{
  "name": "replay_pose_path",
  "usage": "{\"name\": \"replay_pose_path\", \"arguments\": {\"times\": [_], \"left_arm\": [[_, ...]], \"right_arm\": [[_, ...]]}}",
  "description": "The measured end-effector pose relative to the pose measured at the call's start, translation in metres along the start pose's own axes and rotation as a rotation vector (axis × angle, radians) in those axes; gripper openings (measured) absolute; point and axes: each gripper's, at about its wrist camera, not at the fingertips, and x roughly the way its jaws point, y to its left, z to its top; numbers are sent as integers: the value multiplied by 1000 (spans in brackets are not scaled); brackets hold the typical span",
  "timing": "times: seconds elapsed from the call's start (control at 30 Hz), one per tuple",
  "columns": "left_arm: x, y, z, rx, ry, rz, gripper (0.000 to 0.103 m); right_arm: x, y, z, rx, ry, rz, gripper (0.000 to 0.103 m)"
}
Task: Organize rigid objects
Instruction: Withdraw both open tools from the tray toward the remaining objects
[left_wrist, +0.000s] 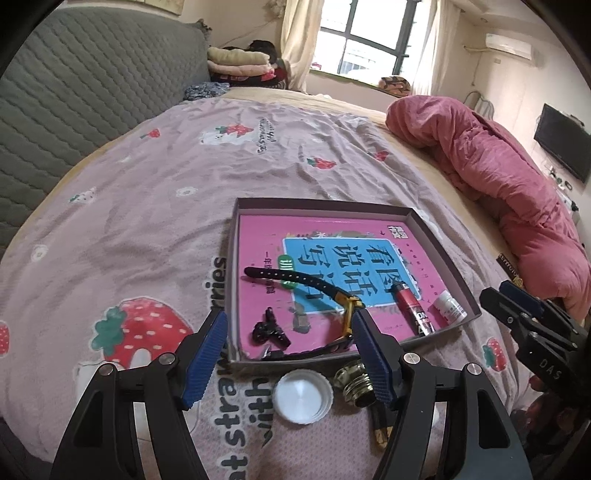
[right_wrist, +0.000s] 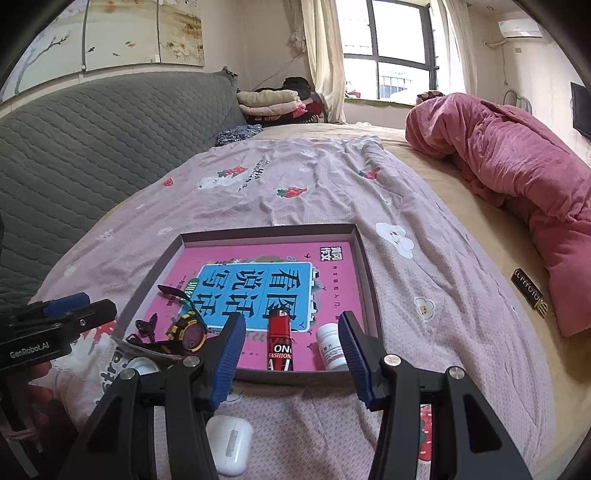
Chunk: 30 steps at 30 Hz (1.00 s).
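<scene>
Both hand-held grippers are spread wide and empty: left hand-held gripper, right hand-held gripper. Inside the box on the bed, a watch, lighter and pill bottle are found. Outside it, a white cap and earbud case are left.

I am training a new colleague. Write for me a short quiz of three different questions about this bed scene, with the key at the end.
1. True or false: the watch lies inside the box.
2. Which object is outside the box? A) lighter B) white cap C) pill bottle
3. Fill in: the jaws of the left gripper and the right gripper are both ____.

Key: 1 true; 2 B; 3 open.
</scene>
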Motion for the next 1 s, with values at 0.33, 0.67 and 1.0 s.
{"name": "replay_pose_path", "arguments": {"times": [0.33,0.67,1.0], "left_arm": [[-14,-2,-8,11,7,13,71],[-29,-4,-22,31,22,30,72],[-33,1,-46,37,72,50,72]], "right_arm": [[-12,9,-4,-25,-8,10,52],[-23,17,-12,-33,-6,17,52],[-30,25,-40,-57,62,32,52]]}}
